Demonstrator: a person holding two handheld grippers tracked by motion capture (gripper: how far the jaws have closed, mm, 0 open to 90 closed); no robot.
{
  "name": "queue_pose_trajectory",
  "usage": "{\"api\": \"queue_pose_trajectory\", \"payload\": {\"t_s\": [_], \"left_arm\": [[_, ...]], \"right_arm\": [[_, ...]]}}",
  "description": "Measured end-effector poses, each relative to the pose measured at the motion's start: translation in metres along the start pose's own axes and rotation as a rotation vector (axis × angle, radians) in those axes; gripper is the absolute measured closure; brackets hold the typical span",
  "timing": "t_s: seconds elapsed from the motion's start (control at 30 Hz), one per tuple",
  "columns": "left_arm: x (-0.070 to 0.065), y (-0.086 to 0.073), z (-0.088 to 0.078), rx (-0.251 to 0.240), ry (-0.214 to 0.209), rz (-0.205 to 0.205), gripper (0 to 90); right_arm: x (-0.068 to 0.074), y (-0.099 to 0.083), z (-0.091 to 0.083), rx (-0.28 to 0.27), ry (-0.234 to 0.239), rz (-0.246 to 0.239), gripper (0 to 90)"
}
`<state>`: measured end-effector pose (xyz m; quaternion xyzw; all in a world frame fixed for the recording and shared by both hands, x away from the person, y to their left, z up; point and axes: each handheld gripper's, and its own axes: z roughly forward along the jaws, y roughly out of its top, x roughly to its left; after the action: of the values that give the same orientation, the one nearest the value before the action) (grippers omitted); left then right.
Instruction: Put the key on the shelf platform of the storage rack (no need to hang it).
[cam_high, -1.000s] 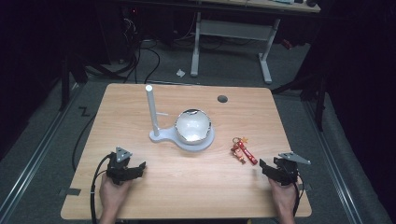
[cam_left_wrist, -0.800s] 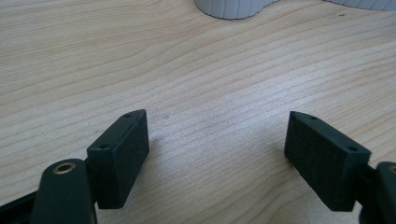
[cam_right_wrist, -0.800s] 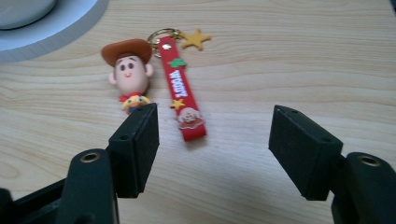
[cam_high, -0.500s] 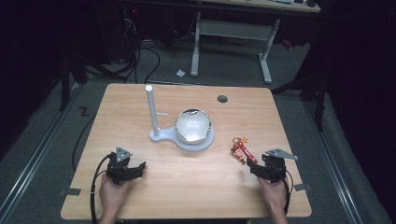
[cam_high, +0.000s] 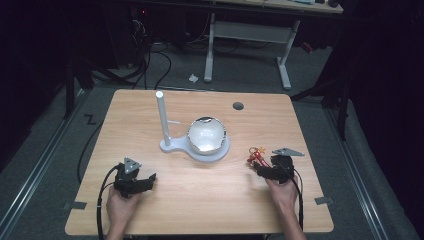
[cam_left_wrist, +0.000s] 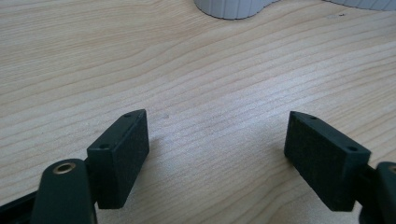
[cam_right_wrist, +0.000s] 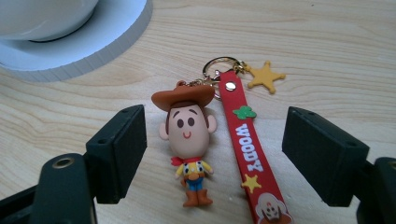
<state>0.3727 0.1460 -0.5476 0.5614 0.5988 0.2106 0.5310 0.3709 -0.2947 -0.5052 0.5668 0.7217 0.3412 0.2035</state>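
Dark floor and cable runs surround our pale wooden table, which sits mid-frame in the high view. Toward its centre stands a white stand with an upright post and a shiny bowl on its base. Our keychain, a cowboy figure with a red strap and a gold star charm, lies flat at the right of the table, just below and right of that base.

Our right gripper has just been opening its jaws. In the right gripper view they stand wide apart on either side of the figure and strap, pressing on neither. Our left gripper rests at the lower left with its jaws apart over bare wood.

We think the main risk is pinching only the figure's smooth round head, which could squirt free. The loose strap might also drag, or the ring might snag the base's rim.
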Motion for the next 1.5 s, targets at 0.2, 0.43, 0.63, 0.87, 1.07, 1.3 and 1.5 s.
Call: {"api": "queue_pose_trajectory", "payload": {"t_s": [0.2, 0.43, 0.63, 0.87, 1.07, 1.3, 1.5], "left_arm": [[0.000, 0.000, 0.000, 0.000, 0.000, 0.001, 22.4], [0.000, 0.000, 0.000, 0.000, 0.000, 0.001, 22.3], [0.000, 0.000, 0.000, 0.000, 0.000, 0.000, 22.3], [0.000, 0.000, 0.000, 0.000, 0.000, 0.000, 22.3], [0.000, 0.000, 0.000, 0.000, 0.000, 0.000, 22.3], [0.000, 0.000, 0.000, -0.001, 0.000, 0.000, 22.3], [0.000, 0.000, 0.000, 0.000, 0.000, 0.001, 22.3]], "right_arm": [[-0.001, 0.003, 0.008, 0.011, -0.001, -0.012, 20.9], [-0.002, 0.005, 0.018, 0.042, 0.000, -0.005, 19.8], [-0.003, 0.003, 0.029, 0.068, 0.010, 0.003, 21.4], [0.000, 0.002, 0.031, 0.056, -0.002, -0.024, 30.1], [0.010, 0.000, 0.031, 0.045, -0.038, -0.118, 45.2], [0.009, -0.003, 0.028, 0.030, -0.034, -0.142, 64.5], [0.009, -0.002, 0.028, 0.035, -0.030, -0.152, 65.5]]}}
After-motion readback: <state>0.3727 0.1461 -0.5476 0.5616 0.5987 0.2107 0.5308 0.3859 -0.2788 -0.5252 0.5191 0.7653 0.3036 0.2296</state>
